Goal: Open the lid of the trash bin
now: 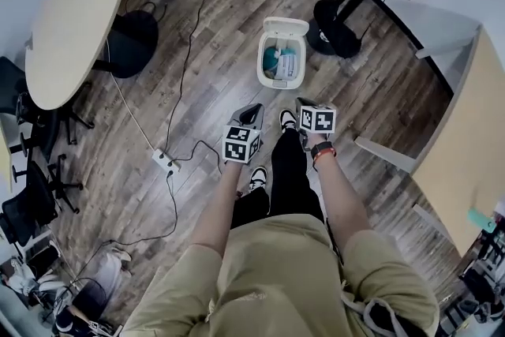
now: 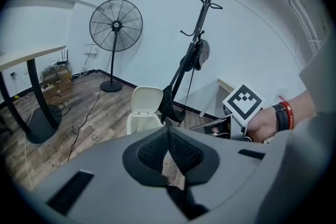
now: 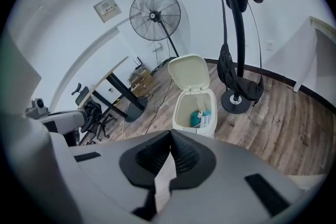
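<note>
The trash bin [image 1: 261, 59] stands on the wooden floor [image 1: 213, 83] at about 12 o'clock from the person, well apart from both tongs. Its lid [image 1: 285, 28] is tipped up and back at the far edge, so the inside shows. A teal item [image 1: 272, 58] and a white item [image 1: 289, 64] lie in it. The left tongs [image 1: 251, 116] and the right tongs [image 1: 306, 105] are held side by side above the person's shoes, pointing toward the bin. In each gripper view the two jaws meet at the tips with nothing clamped between them. The left gripper view shows the right hand [image 2: 261, 124] at 3 o'clock, behind its marker cube [image 2: 243, 103]. A coat stand [image 1: 347, 4] rises at 2 o'clock from the bin, its round base just beside it. A power strip [image 1: 166, 162] lies at 9 o'clock from the left tongs, and an oval worktop [image 1: 75, 20] sits at 10 o'clock.
</note>
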A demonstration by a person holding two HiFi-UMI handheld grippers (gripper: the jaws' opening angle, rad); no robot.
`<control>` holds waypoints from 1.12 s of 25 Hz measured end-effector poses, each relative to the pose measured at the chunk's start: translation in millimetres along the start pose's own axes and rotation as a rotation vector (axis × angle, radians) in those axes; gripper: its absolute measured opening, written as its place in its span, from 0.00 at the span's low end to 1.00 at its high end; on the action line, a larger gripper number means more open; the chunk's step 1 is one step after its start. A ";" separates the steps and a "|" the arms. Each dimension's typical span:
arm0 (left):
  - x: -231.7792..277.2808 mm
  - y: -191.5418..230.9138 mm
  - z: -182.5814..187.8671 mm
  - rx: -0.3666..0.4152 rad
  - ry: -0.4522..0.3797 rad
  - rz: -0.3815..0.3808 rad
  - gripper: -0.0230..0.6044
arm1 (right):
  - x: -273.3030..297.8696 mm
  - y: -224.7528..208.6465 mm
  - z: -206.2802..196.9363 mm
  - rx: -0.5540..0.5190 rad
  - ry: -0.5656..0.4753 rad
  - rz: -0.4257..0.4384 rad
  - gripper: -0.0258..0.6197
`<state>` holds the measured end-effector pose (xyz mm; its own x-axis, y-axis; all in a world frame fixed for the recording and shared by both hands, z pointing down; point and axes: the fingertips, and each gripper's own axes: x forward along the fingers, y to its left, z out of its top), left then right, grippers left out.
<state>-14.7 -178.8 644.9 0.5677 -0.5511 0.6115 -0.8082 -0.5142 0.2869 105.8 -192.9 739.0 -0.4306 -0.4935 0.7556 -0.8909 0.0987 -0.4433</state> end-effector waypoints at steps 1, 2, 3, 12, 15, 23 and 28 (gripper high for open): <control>-5.0 -2.6 0.0 0.008 0.003 -0.004 0.07 | -7.5 1.9 1.1 0.001 -0.005 -0.009 0.06; -9.6 -4.7 -0.1 0.013 0.006 -0.007 0.07 | -15.2 3.6 3.1 -0.001 -0.012 -0.019 0.06; -14.0 -6.3 0.1 0.011 0.006 -0.007 0.07 | -22.7 5.2 5.5 -0.005 -0.021 -0.027 0.06; -60.7 -25.9 23.3 0.019 -0.054 0.003 0.07 | -89.9 32.6 22.6 -0.039 -0.122 -0.025 0.06; -78.9 -33.2 35.6 0.026 -0.088 0.004 0.07 | -115.0 43.0 28.8 -0.053 -0.168 -0.038 0.06; -116.9 -56.1 63.0 0.043 -0.170 0.000 0.07 | -171.4 75.0 37.0 -0.097 -0.274 -0.044 0.06; -143.7 -65.7 77.9 0.079 -0.201 0.016 0.07 | -208.7 95.0 46.4 -0.121 -0.349 -0.056 0.06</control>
<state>-31.0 -117.0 480.7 0.5808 -0.6759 0.4536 -0.8074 -0.5496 0.2147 117.8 -120.6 516.9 -0.3243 -0.7642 0.5576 -0.9312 0.1543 -0.3301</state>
